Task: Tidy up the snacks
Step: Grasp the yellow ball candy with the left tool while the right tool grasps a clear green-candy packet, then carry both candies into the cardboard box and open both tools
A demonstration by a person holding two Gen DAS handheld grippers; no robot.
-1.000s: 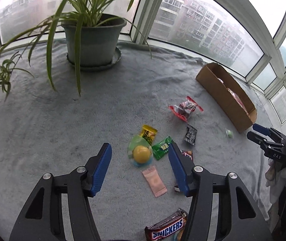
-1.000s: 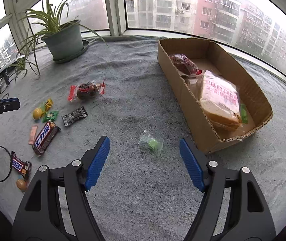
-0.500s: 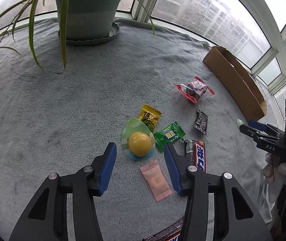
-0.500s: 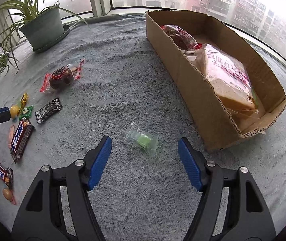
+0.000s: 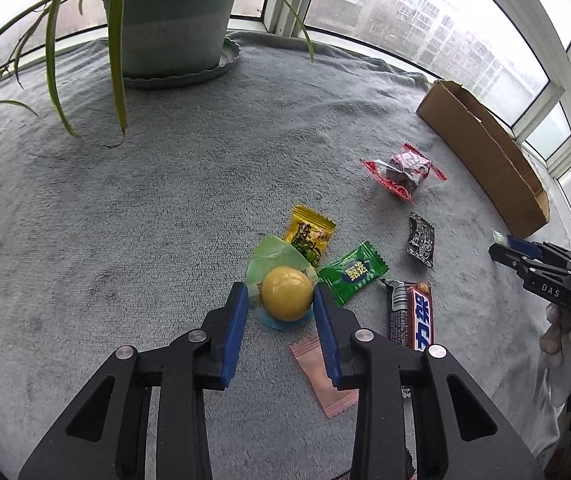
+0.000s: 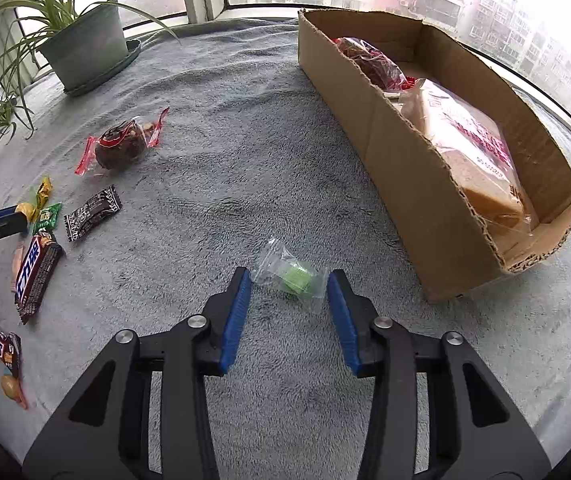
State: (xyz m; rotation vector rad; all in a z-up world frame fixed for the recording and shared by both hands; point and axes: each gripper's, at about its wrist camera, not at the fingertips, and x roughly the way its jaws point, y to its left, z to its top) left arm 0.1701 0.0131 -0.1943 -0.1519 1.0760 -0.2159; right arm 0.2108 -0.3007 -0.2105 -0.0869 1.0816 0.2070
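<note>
Left gripper (image 5: 279,300) low at centre frame, fingers (image 5: 234,328) closing around yellow ball candy (image 5: 286,298), blue pads apparently just touching its wrapper; grip not certain from this angle. Green sweet (image 5: 352,273), yellow sweet (image 5: 308,234) and chocolate bar (image 5: 415,316) just right of it on grey blanket (image 5: 165,200). Right gripper (image 6: 288,292) at lower centre, fingers (image 6: 237,316) closing with green candy (image 6: 296,276) between, pads not yet pressing. Box (image 6: 417,184) at upper right, bread (image 6: 473,152) inside.

Home bay window (image 5: 425,20), potted plant (image 5: 169,20), blanket (image 5: 165,200)
</note>
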